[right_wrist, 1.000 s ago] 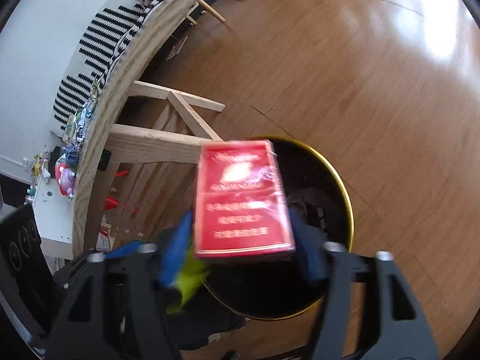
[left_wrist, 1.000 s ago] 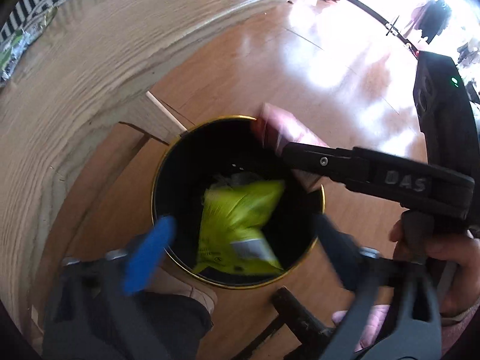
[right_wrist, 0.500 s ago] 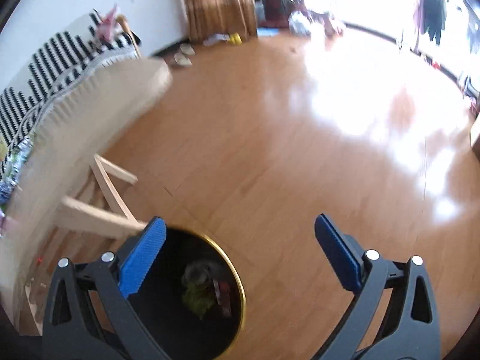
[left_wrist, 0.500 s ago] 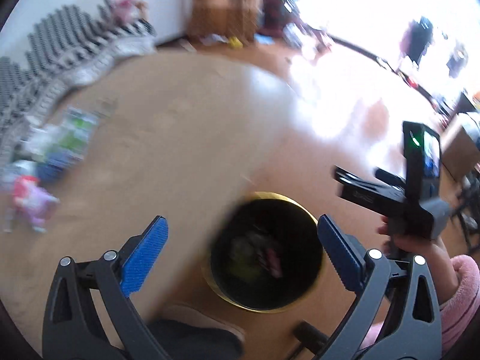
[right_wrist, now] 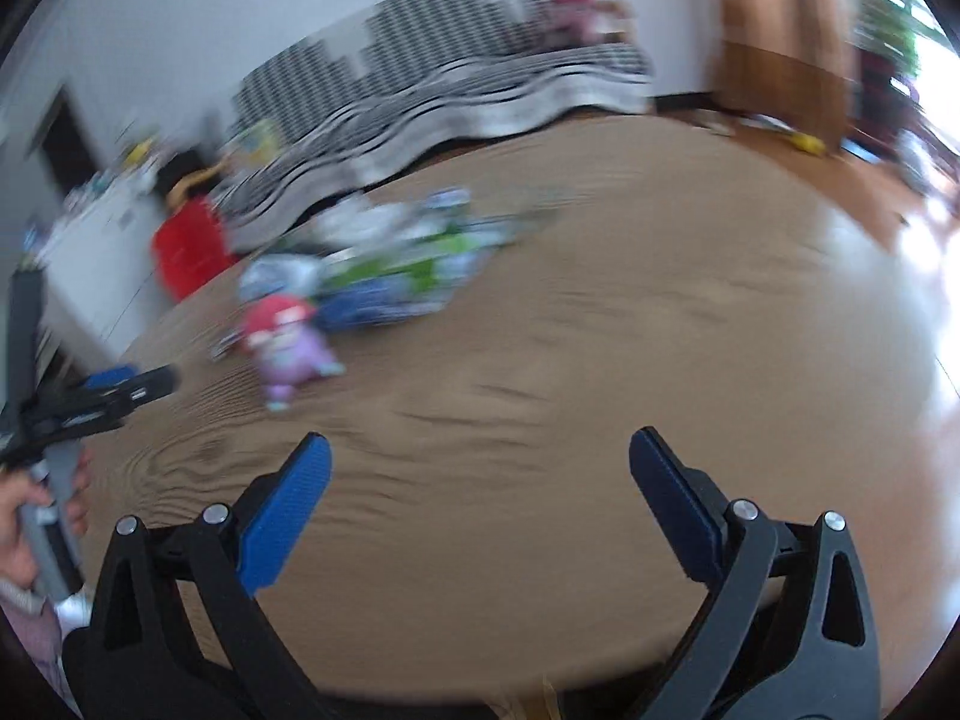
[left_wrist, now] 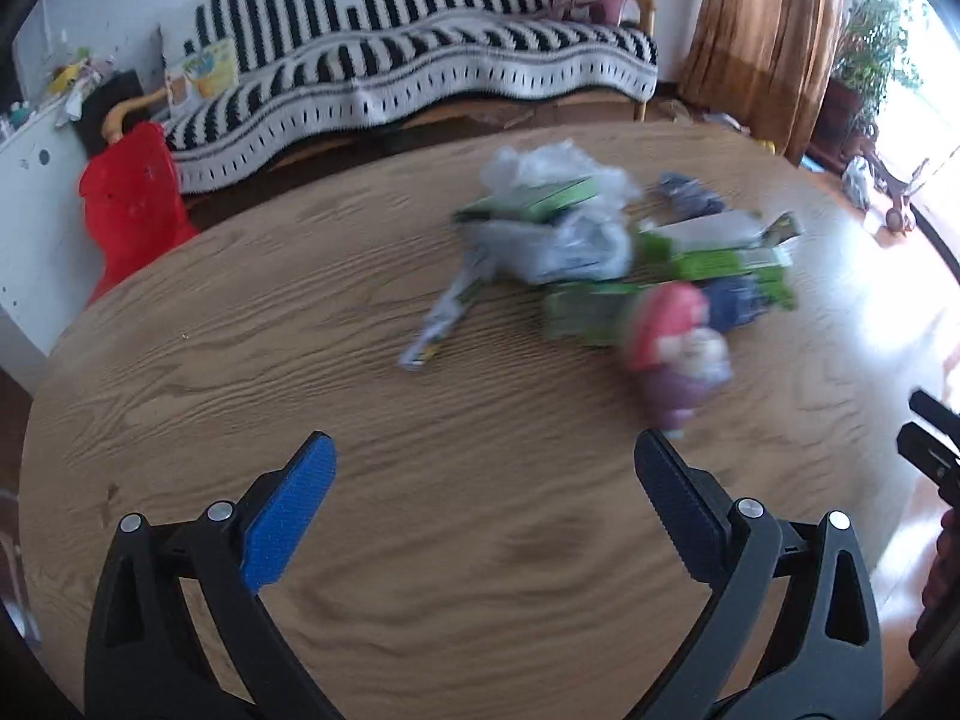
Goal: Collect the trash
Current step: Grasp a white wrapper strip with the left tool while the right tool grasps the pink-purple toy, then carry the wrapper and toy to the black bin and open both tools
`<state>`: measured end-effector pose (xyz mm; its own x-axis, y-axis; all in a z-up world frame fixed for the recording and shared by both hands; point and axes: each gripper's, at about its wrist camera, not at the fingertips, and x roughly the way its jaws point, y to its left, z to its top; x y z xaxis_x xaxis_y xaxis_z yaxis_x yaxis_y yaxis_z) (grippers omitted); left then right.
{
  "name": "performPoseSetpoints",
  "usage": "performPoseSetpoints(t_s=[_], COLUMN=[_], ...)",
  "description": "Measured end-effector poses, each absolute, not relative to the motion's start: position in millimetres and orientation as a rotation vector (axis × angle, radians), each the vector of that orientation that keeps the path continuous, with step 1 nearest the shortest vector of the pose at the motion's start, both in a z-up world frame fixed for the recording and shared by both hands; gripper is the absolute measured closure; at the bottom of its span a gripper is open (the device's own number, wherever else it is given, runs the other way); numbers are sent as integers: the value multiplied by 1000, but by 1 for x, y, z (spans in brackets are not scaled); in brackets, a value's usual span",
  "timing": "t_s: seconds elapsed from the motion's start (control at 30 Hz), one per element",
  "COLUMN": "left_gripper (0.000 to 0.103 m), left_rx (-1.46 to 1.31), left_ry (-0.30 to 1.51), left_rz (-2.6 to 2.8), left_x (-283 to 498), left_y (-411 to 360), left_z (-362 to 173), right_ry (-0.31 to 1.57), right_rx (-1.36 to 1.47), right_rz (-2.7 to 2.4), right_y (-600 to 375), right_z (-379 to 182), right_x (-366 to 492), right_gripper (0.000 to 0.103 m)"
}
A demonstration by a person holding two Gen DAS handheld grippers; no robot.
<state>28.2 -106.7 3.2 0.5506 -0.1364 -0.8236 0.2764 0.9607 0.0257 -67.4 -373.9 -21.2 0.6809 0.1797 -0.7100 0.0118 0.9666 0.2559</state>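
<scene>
With both grippers, left [left_wrist: 483, 483] and right [right_wrist: 480, 480], gaping empty over the table [left_wrist: 360, 540], a hasty grab could snag the figurine [left_wrist: 678, 354] beside the wrappers [left_wrist: 606, 252].

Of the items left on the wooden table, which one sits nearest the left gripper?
The small red-capped figurine, standing just beyond the left gripper's open fingers. The green boxes and crumpled clear plastic lie farther back.

Your worktop [left_wrist: 300, 360] carries a pile of wrappers [left_wrist: 600, 246] toward its far right side, with a toy figure [left_wrist: 678, 354] just in front of it. Behind the worktop stands a sofa [left_wrist: 420, 60].
</scene>
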Motion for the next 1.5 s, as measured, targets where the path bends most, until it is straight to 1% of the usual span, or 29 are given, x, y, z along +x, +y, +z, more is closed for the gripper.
performPoseSetpoints(t_s=[0.27,0.37,0.43,0.5,0.57,0.63,0.67,0.7,0.73,0.77,0.83,0.87,0.97,1.07,1.23,1.5], left_gripper=[6,6,6,6,6,6,9,13,30,58,91,91,91,91,91,91], left_rx=[204,236,206,187,190,191,191,192,196,198,207,208,157,132,113,62], left_ry=[1009,1020,1008,999,990,990,987,979,959,945,932,930,944,947,906,844], left_rz=[-286,-313,-336,-349,-355,-355,-362,-373,-385,-388,-380,-375,-382,-378,-357,-360], left_x=[97,115,126,129,130,130,130,129,127,125,123,122,119,114,101,82], left_y=[-94,-99,-98,-99,-101,-103,-102,-104,-106,-108,-113,-114,-111,-109,-104,-97], left_z=[-40,-57,-60,-60,-59,-58,-58,-58,-55,-53,-51,-51,-50,-49,-35,-9], right_ry=[942,960,959,956,942,933,930,926,921,919,916,913,909,902,887,835], right_rx=[90,14,-18,-46,-110,-116,-116,-115,-112,-109,-101,-89,-29,40,59,70], right_rz=[276,292,291,278,230,224,221,224,225,221,219,219,232,254,251,249], right_y=[-286,-268,-260,-252,-245,-247,-247,-248,-249,-251,-252,-253,-261,-269,-268,-270], right_z=[-45,-51,-54,-58,-60,-60,-60,-60,-59,-59,-59,-59,-58,-56,-49,-19], right_x=[15,30,40,50,57,59,59,58,57,56,56,55,47,38,26,12], right_gripper=[7,7,7,12,24,28,32,36,44,47,51,54,57,58,59,59])
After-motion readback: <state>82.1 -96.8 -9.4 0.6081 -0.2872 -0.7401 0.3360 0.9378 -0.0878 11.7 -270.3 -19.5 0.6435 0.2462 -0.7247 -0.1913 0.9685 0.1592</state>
